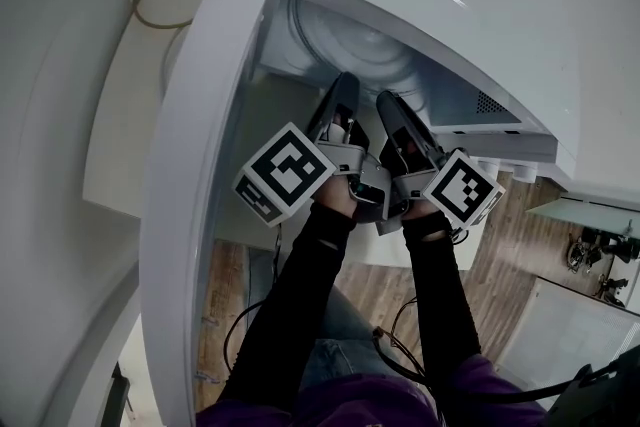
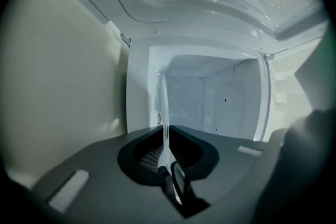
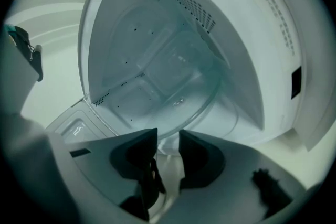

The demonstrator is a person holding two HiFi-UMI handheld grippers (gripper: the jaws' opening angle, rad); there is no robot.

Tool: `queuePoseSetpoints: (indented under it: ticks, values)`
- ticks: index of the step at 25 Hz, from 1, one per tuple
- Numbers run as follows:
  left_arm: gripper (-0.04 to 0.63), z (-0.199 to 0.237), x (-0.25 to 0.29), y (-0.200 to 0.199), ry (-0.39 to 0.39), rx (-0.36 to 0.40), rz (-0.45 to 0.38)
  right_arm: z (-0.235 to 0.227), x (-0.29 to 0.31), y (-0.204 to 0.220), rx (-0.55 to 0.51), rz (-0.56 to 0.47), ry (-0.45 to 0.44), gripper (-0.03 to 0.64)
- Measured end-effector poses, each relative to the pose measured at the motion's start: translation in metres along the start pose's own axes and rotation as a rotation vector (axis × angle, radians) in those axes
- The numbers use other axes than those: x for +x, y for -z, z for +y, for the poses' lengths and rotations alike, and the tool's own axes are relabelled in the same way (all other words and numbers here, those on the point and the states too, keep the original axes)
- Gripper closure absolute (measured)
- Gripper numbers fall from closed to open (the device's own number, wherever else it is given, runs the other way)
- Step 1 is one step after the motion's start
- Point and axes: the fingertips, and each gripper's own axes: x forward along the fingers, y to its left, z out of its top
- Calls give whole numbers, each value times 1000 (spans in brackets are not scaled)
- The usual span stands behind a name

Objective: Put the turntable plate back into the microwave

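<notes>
The left gripper [image 2: 167, 136], jaws nearly together, pinches the near rim of the glass turntable plate [image 2: 162, 105] inside the open microwave [image 1: 450, 5], while the right gripper [image 3: 168, 139] gapes wide, unclamped, at the rim.

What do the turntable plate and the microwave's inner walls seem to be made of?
Turntable plate: clear glass, probably; smooth, glossy, what lies behind shows through it. Inner walls: likely painted metal, pale and slightly glossy with faint reflections; the look leaves this open.
</notes>
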Motion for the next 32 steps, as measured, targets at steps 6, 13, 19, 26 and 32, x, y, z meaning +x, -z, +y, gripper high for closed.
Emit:
queuePoseSetpoints:
  ticks: [6,13,19,26,32]
  values:
    - [555,0,0,1,-24,12,13,-6,-1,2,35,0,21,480]
    - [557,1,0,1,-58,2,23,-11,-5,2,80,-10,72,480]
    - [557,2,0,1,-66,11,28,6,-7,0,35,-4,39,480]
    - [555,1,1,2,-38,-6,41,3,-4,2,45,5,18,480]
    - [578,5,-9,4,-41,-22,55,-1,-3,7,78,3,28,480]
